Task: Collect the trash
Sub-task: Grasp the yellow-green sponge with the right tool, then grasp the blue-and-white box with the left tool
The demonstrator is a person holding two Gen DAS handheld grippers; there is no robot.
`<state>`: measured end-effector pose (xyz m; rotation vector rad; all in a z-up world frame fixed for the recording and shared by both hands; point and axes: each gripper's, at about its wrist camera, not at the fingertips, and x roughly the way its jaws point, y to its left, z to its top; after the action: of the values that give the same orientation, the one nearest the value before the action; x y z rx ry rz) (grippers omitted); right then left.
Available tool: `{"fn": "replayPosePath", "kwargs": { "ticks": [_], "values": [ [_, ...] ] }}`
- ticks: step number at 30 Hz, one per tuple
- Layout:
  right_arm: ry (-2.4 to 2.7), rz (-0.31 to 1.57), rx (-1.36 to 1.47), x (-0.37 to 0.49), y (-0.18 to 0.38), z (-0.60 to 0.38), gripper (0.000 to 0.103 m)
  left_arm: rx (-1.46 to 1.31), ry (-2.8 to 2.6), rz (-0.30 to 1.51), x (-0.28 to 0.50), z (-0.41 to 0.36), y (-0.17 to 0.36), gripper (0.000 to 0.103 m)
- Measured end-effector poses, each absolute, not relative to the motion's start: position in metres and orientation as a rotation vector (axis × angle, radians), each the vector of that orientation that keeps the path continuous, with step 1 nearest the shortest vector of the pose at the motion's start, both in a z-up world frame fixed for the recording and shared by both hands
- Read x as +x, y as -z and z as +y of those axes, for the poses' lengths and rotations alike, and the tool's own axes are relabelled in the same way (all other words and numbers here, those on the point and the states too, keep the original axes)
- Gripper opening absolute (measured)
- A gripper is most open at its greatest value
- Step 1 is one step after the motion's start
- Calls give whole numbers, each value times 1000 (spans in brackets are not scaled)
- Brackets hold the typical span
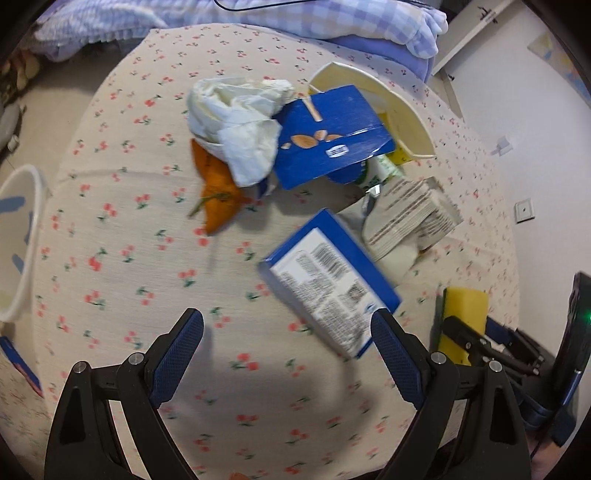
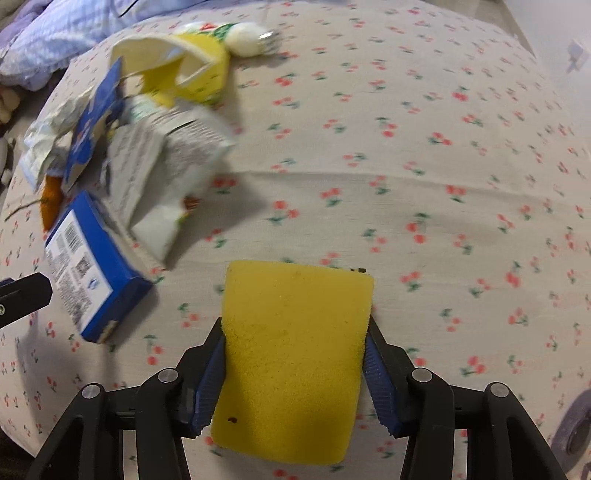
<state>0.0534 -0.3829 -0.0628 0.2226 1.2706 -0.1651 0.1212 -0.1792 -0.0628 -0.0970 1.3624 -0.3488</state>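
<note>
A pile of trash lies on the cherry-print tablecloth (image 1: pixel 122 236). It holds crumpled white paper (image 1: pixel 236 118), an orange peel (image 1: pixel 218 192), a flattened blue carton (image 1: pixel 332 136), a torn yellow paper cup (image 1: pixel 399 110), a crushed white printed carton (image 1: pixel 410 218) and a blue box with barcodes (image 1: pixel 328 284). My left gripper (image 1: pixel 288 332) is open and empty, just short of the blue box. My right gripper (image 2: pixel 295 339) is shut on a yellow sponge (image 2: pixel 291 354) and also shows in the left wrist view (image 1: pixel 461 332). The blue box (image 2: pixel 92 266) and crushed carton (image 2: pixel 166 177) lie to its left.
A white bin (image 1: pixel 18 243) stands past the table's left edge. A purple checked blanket (image 1: pixel 332 18) lies behind the table. A white wall with sockets (image 1: pixel 524 210) is on the right. The left gripper's finger (image 2: pixel 22 299) shows at the right wrist view's left edge.
</note>
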Motion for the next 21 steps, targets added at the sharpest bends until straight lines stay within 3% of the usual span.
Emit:
{"fn": "replayPosePath", "kwargs": {
  "ticks": [18, 21],
  "values": [
    [234, 1251, 304, 35, 57, -437, 59, -138, 232, 1296, 123, -250, 91, 93],
    [228, 1253, 296, 39, 57, -435, 59, -100, 238, 1287, 120, -259, 91, 88]
  ]
}}
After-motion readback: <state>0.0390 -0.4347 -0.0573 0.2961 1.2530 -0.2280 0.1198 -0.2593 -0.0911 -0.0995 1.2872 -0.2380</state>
